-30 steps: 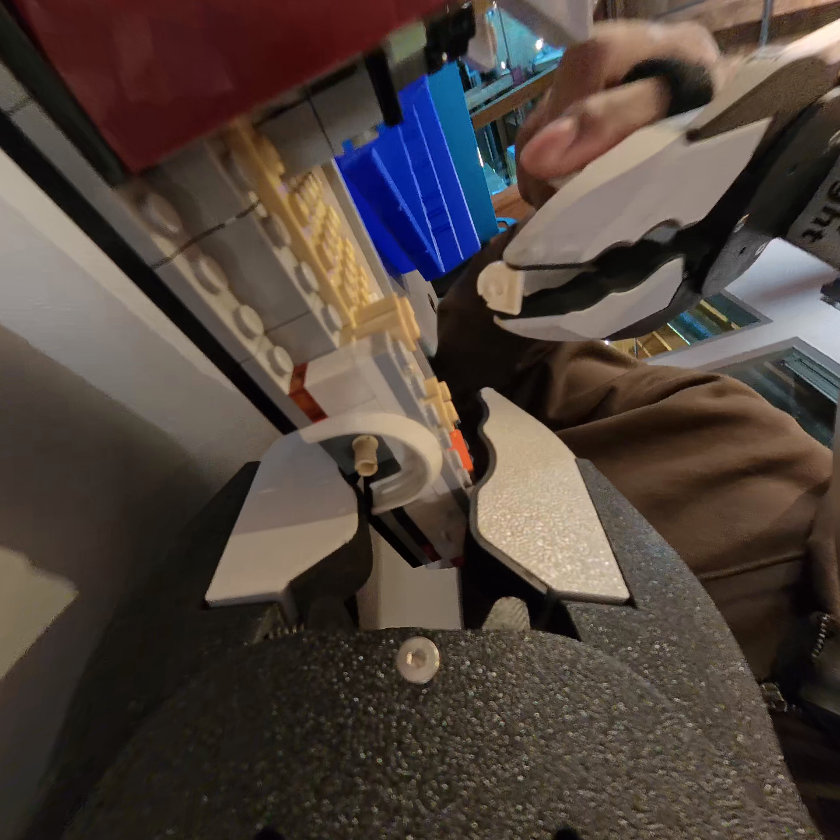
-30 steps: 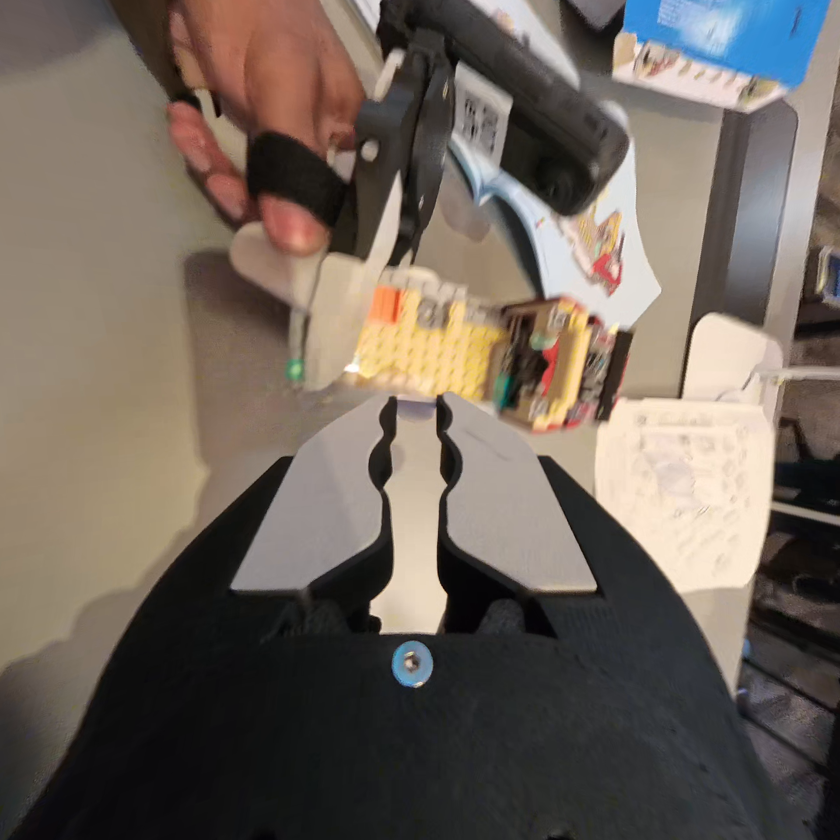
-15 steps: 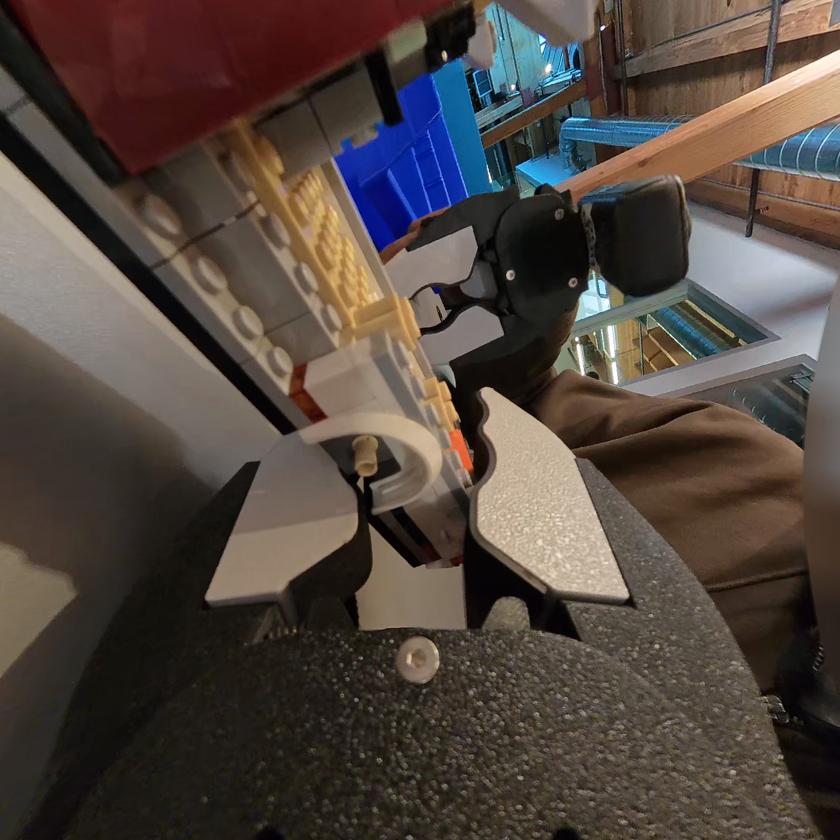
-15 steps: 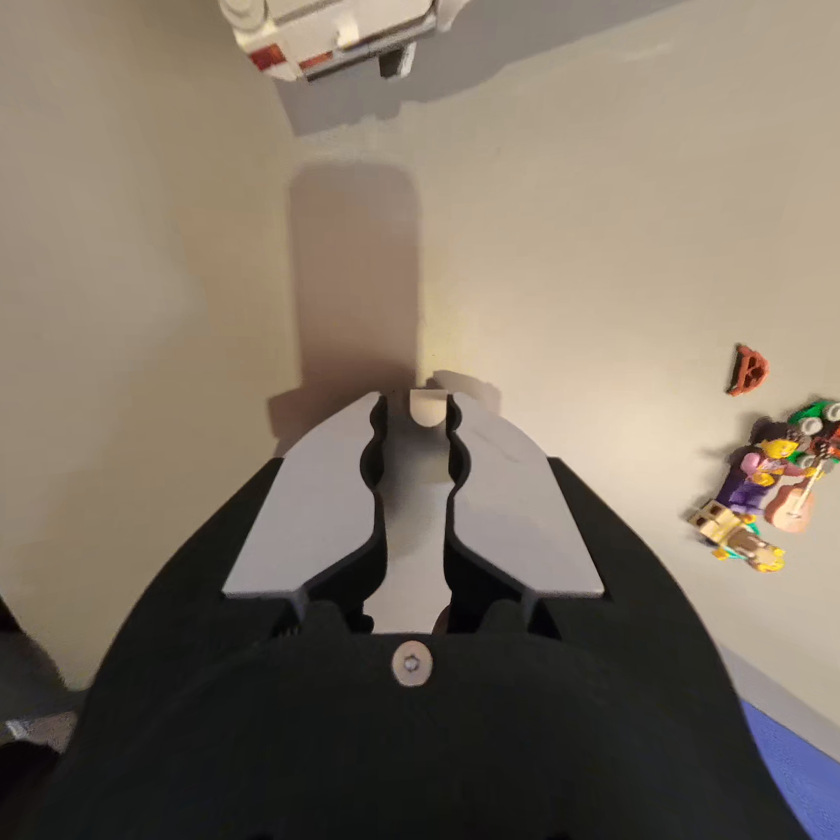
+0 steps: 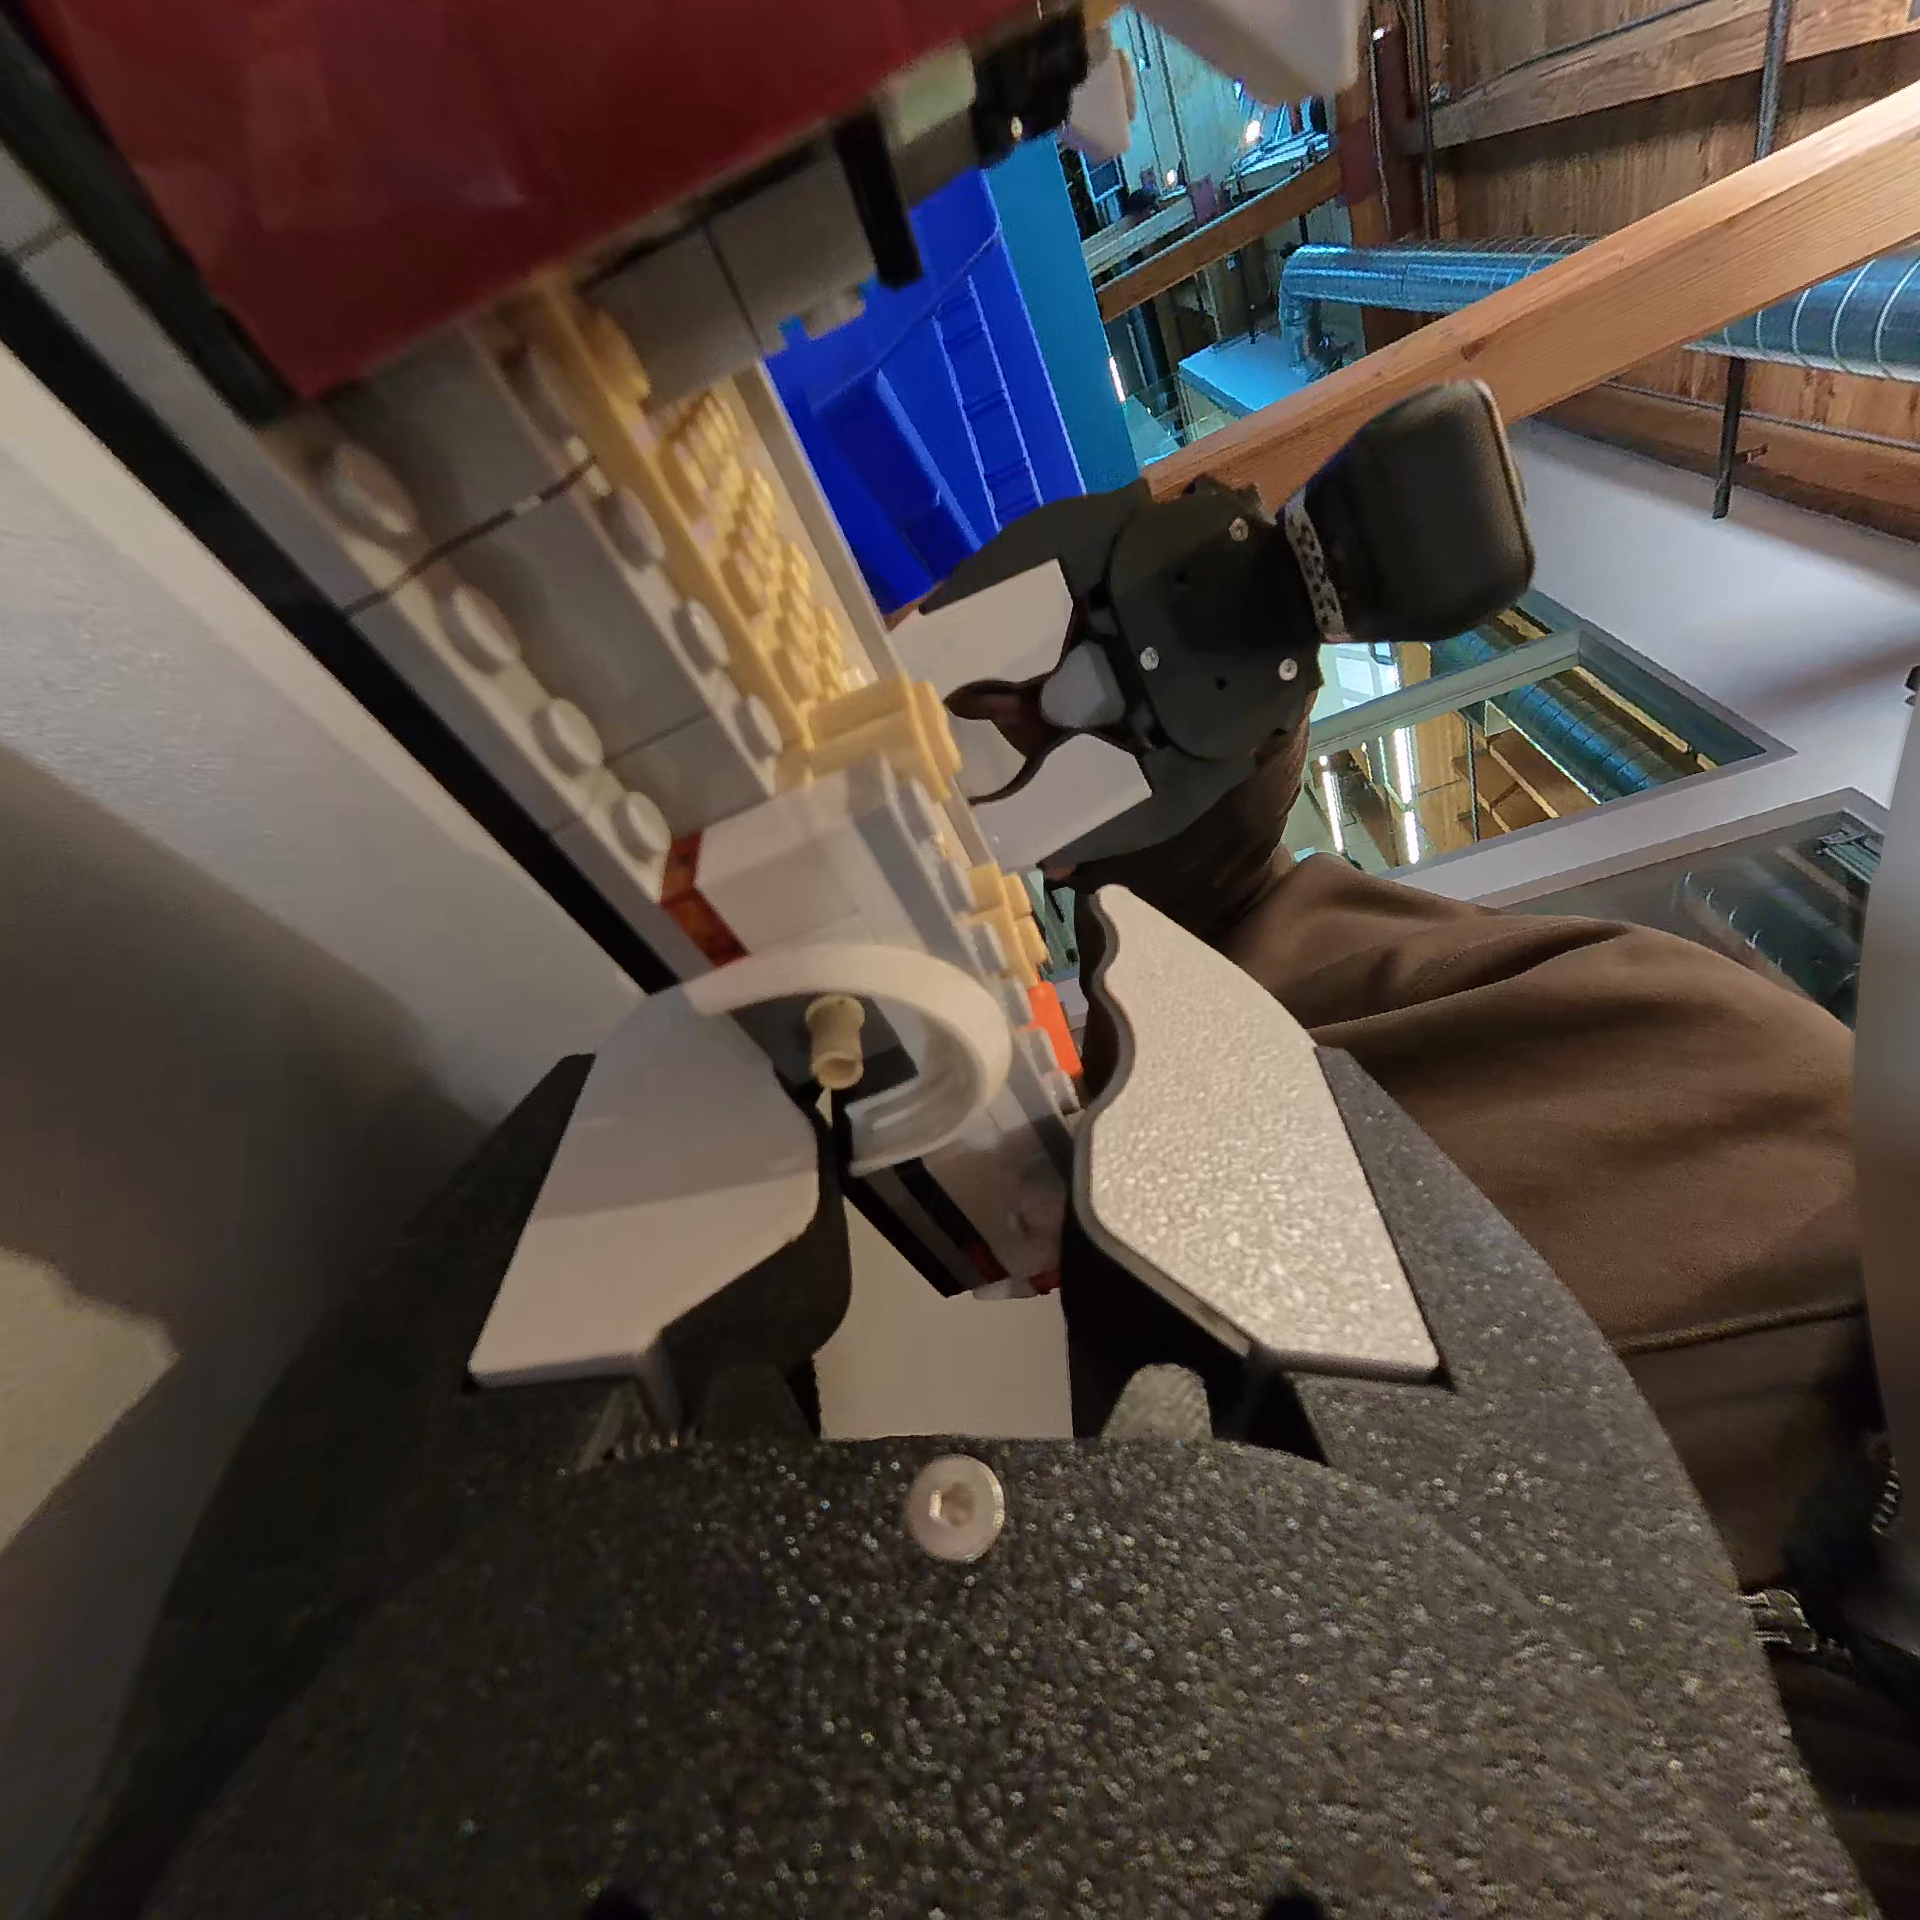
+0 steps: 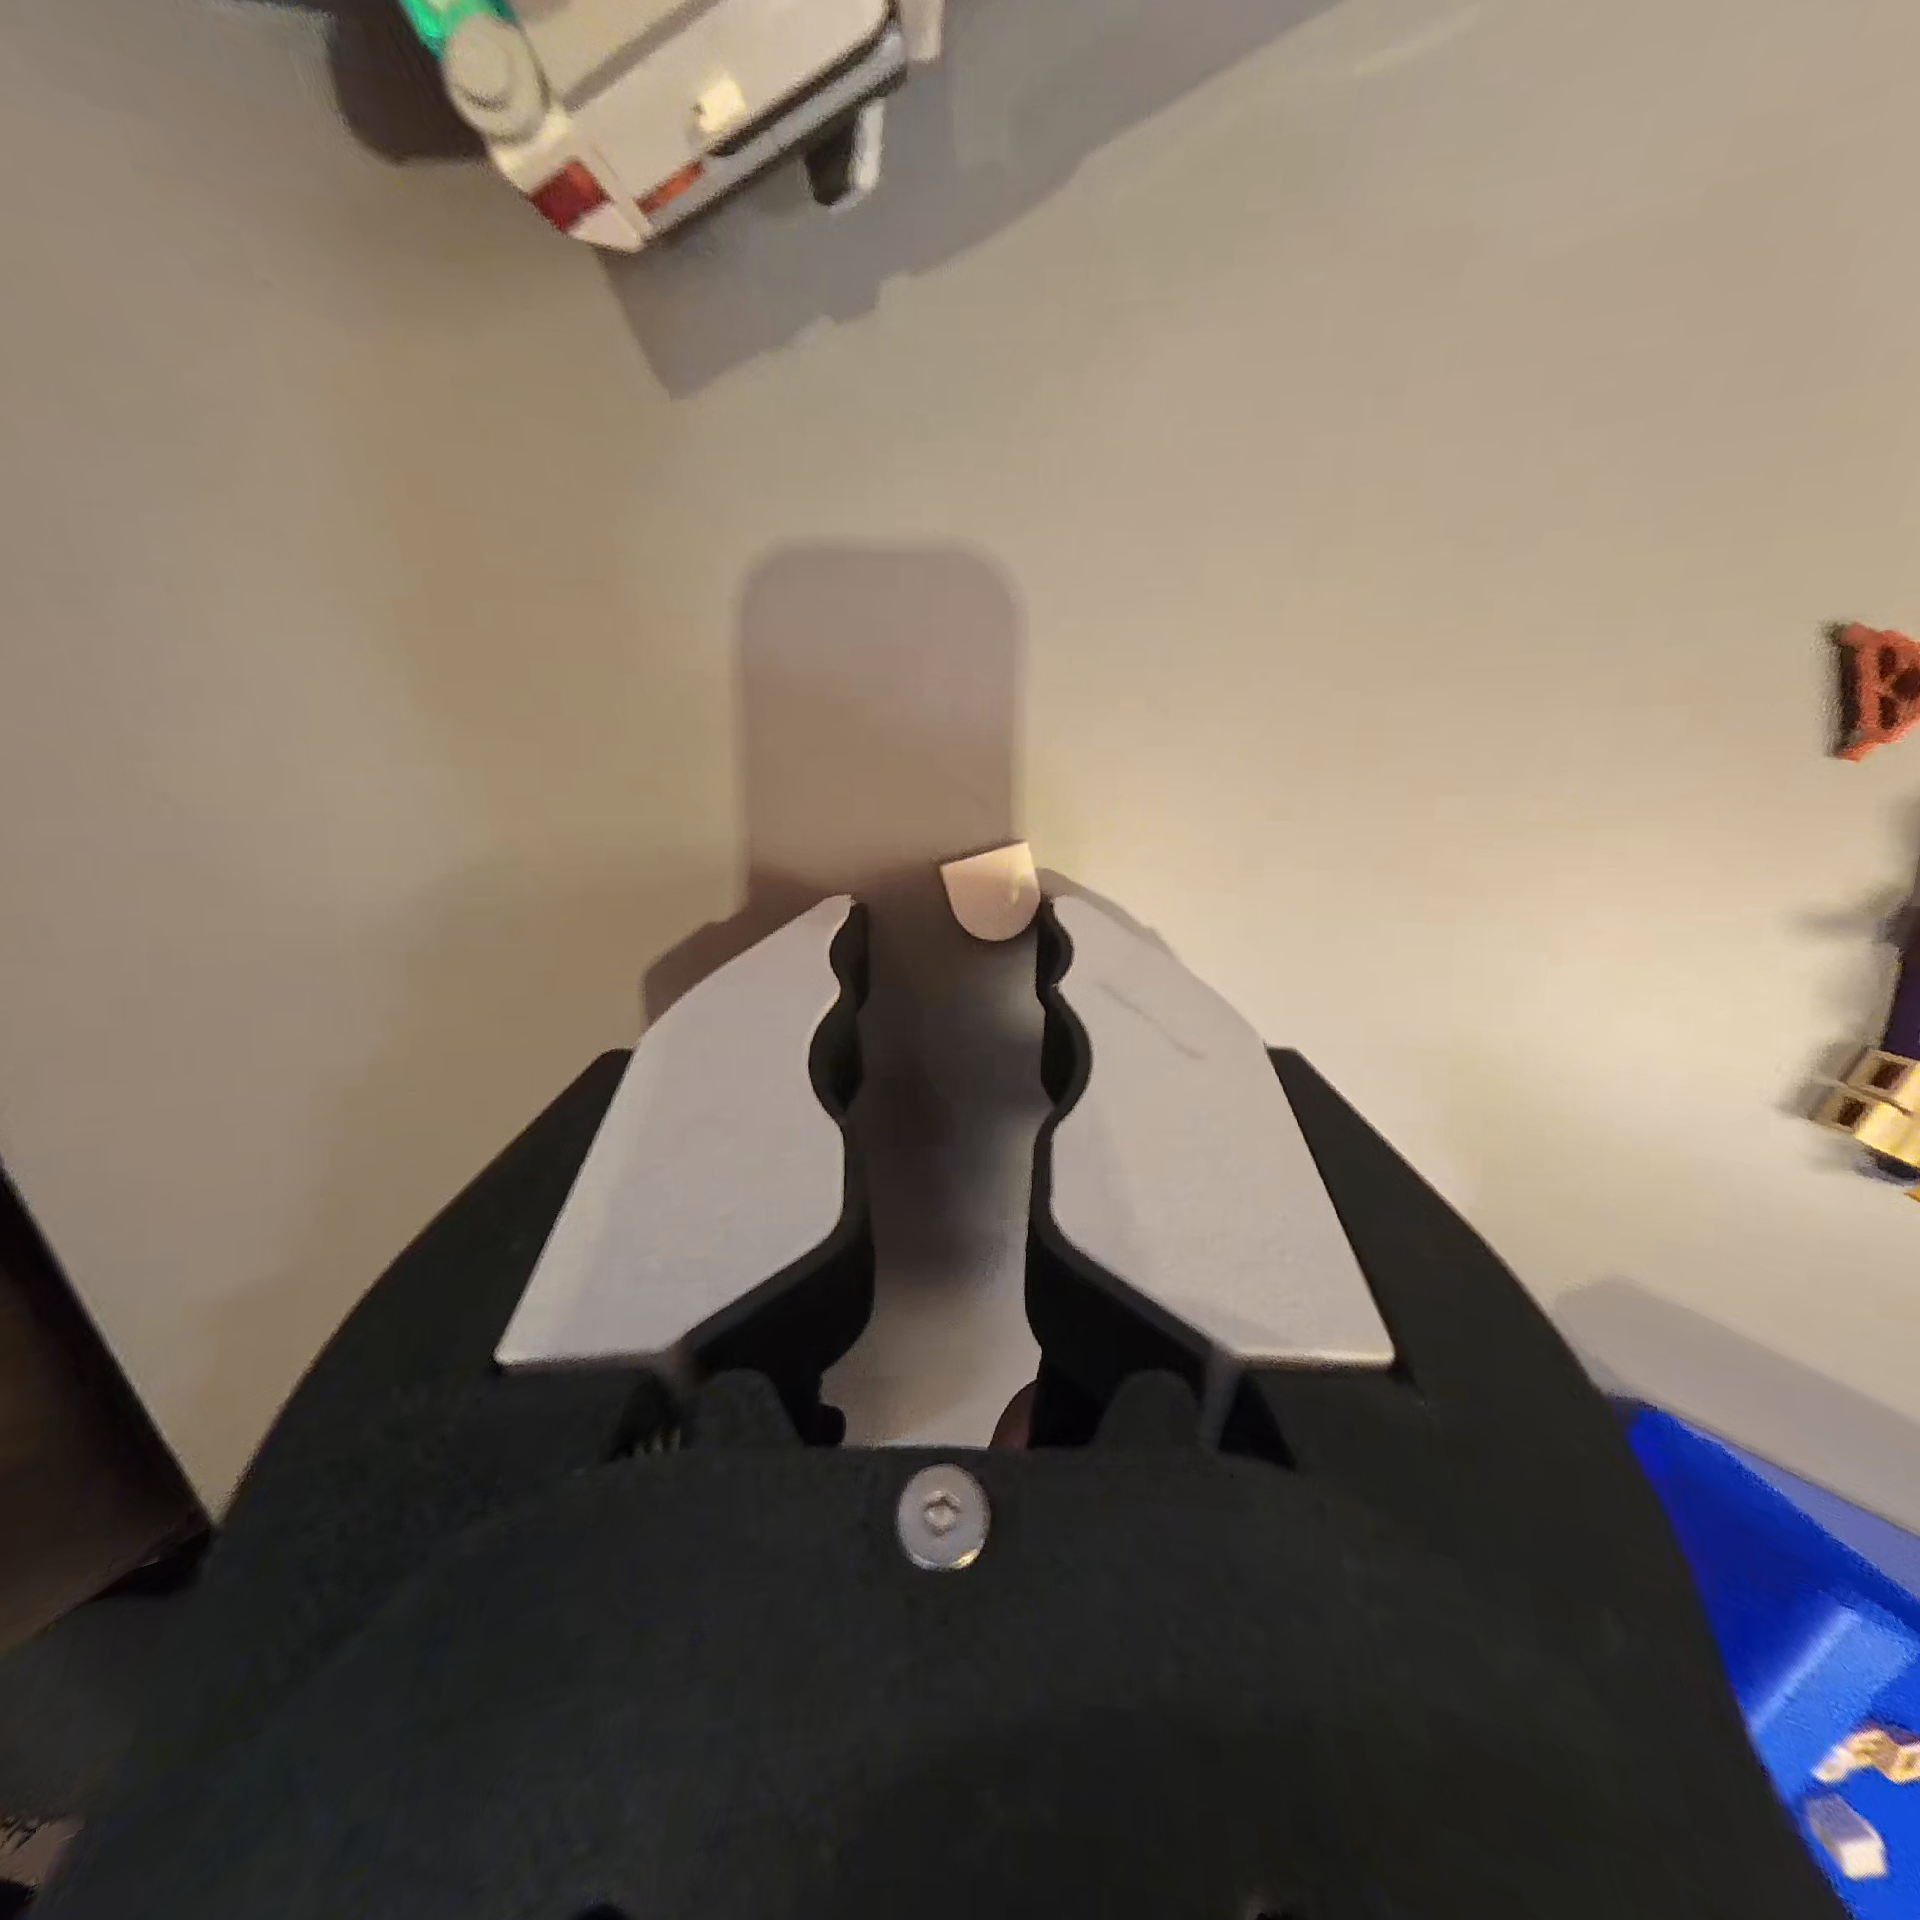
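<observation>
Brick-built model (image 5: 727, 644), grey and tan studs with a white arch at its near end, fills the upper left and centre of the left wrist view; its top runs out of frame under a blurred dark red panel (image 5: 468, 156). We see the left gripper (image 5: 935, 1049) clamped on the model's near end, the left finger (image 5: 665, 1174) partly behind the arch, the right finger (image 5: 1226, 1143) against the side by an orange brick; the exact pad contact is hidden by the bricks. Right of the model a blue bin (image 5: 935, 395) is half covered. Centre right, the right gripper (image 5: 997, 727) shows farther off, fingertips near the model's edge; we cannot tell whether they touch. A brown sleeve (image 5: 1507, 1091) sits lower right, cut by the frame.

In the right wrist view the model (image 6: 675, 114) is cropped at the top left, blurred. At centre the right gripper (image 6: 951, 914) stands with jaws apart, a small tan rounded piece (image 6: 987, 896) lying on the table (image 6: 1403, 520) just beside the right fingertip; the left fingertip is clear of it, so nothing is gripped. At the right edge a small reddish piece (image 6: 1875, 701) and blurred toy figures (image 6: 1870, 1081) are cut off, and a blue bin (image 6: 1787, 1621) corner shows lower right. We find no readable writing.
</observation>
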Motion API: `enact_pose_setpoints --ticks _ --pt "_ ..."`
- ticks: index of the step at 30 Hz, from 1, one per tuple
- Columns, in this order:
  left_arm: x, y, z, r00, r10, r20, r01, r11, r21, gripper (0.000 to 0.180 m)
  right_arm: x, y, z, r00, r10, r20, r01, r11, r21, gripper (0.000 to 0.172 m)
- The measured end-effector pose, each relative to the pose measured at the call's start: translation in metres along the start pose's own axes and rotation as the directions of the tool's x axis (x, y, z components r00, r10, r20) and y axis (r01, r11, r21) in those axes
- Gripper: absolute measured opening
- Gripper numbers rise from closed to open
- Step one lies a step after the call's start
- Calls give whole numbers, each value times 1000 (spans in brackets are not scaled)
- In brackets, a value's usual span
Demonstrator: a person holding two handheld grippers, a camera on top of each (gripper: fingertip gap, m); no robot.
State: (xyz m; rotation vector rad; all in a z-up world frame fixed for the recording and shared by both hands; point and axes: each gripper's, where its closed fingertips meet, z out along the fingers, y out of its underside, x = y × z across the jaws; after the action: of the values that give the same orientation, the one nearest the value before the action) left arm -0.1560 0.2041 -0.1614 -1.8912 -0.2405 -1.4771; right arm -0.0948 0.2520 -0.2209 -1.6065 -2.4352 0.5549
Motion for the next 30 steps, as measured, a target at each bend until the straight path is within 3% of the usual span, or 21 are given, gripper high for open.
enact_pose_setpoints --ticks 23,30 --pt "2 -2 -2 999 -30 -32 31 999 11 47 -61 -13 9 996 -39 75 34 997 62 30" --pt "4 1 -1 999 -36 -40 36 999 -7 46 -46 -26 -2 992 -121 25 117 985 127 26"
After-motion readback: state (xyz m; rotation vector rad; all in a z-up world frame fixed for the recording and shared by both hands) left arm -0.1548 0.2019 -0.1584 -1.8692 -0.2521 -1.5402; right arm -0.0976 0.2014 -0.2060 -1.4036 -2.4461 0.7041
